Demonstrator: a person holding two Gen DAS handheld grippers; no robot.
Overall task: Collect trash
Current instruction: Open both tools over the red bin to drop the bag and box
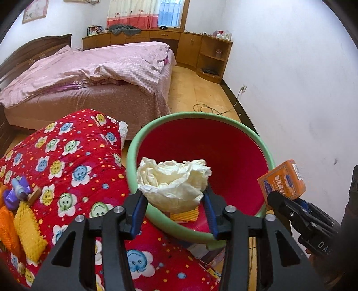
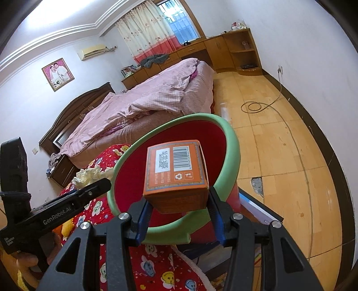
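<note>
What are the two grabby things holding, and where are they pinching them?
The left tool pinches a crumpled wad of cream paper by its lower sides. The right tool clamps an orange box at its near end.

Both grippers (image 1: 173,199) (image 2: 179,209) are black frames with blue-lined jaws, silver screws and white lettering, perhaps "GenRobot.AI".

Bedroom: white walls (image 1: 290,67), wooden floor (image 2: 279,145), bed (image 1: 89,73) with pink quilt, wooden cabinets (image 1: 194,47) beneath a curtained, daylit window (image 1: 170,13), framed photograph (image 2: 57,73), air conditioner (image 2: 92,52).
</note>
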